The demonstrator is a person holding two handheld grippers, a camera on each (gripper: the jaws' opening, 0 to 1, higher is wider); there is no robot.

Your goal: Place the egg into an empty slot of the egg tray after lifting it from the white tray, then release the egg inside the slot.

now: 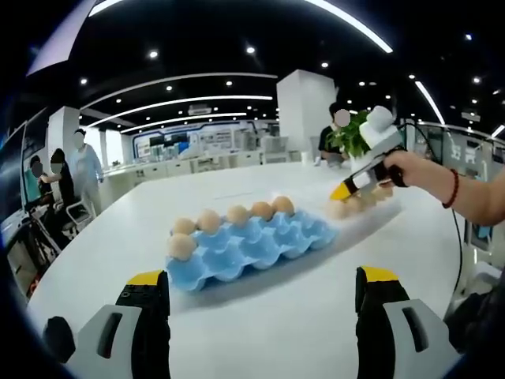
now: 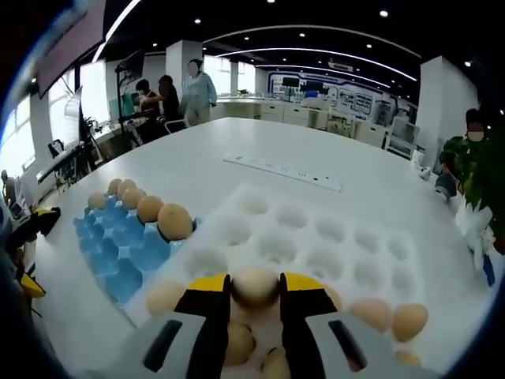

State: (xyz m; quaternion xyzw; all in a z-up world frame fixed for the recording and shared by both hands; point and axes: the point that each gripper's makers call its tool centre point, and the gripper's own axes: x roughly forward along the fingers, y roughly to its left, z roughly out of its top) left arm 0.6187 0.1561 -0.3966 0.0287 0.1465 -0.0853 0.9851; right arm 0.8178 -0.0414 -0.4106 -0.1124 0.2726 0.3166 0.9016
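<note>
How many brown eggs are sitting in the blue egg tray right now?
6. In the left gripper view, five brown eggs line the blue egg tray's far edge, and one sits in the next row at the left end. None seem hidden.

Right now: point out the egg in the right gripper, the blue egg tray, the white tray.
egg (image 2: 254,286), right gripper view, top of shell between the jaws.
blue egg tray (image 1: 260,241), left gripper view, empty cells mid-tray.
white tray (image 2: 331,237), right gripper view, empty cells.

— What's hard to read here?
— The white tray (image 1: 371,207) is blurred in the left gripper view.
— And the right gripper view?
— Eggs (image 2: 272,365) run off the bottom edge, partly behind the right gripper (image 2: 254,304).
</note>
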